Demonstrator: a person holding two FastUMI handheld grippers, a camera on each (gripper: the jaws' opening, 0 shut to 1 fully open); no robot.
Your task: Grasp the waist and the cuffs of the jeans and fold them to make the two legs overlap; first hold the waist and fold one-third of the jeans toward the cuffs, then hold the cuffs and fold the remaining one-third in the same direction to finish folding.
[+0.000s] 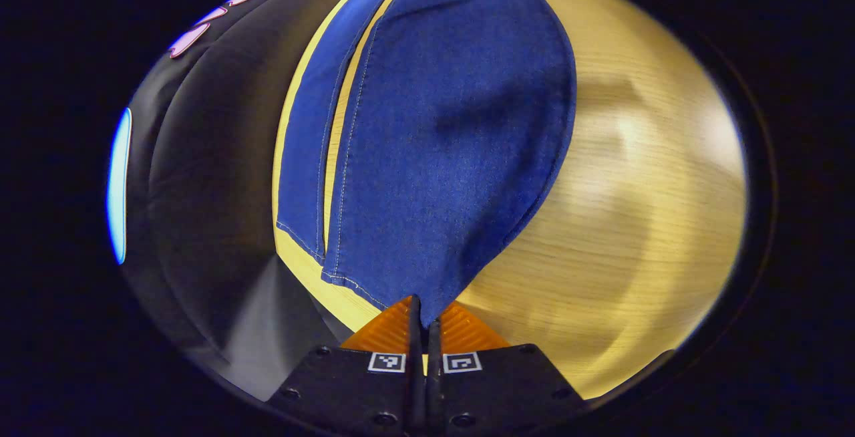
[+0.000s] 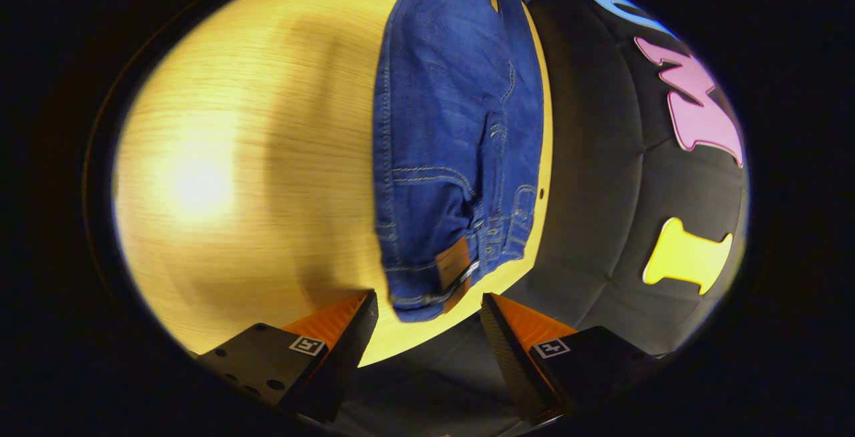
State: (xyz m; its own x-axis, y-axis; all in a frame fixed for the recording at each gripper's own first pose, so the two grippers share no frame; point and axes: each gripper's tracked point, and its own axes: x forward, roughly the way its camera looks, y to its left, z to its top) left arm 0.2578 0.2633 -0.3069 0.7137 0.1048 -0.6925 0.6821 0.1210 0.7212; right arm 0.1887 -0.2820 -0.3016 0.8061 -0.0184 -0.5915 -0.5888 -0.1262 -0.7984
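The blue jeans lie along a wooden table (image 1: 634, 210). In the left gripper view, my left gripper (image 1: 425, 320) is shut on the cuff end of one leg (image 1: 454, 129), and the cloth rises off the table into the fingers. The other leg (image 1: 310, 136) lies flat to its left with its hem showing. In the right gripper view, my right gripper (image 2: 427, 298) is open. The waist (image 2: 427, 250), with its brown patch (image 2: 453, 264), lies at the gap between the fingertips, and neither finger presses on it.
The black cloth wall (image 2: 601, 176) runs close along one long side of the jeans, just past the table edge (image 2: 548, 156). Bare wooden tabletop (image 2: 254, 156) spreads wide on the other side of the jeans.
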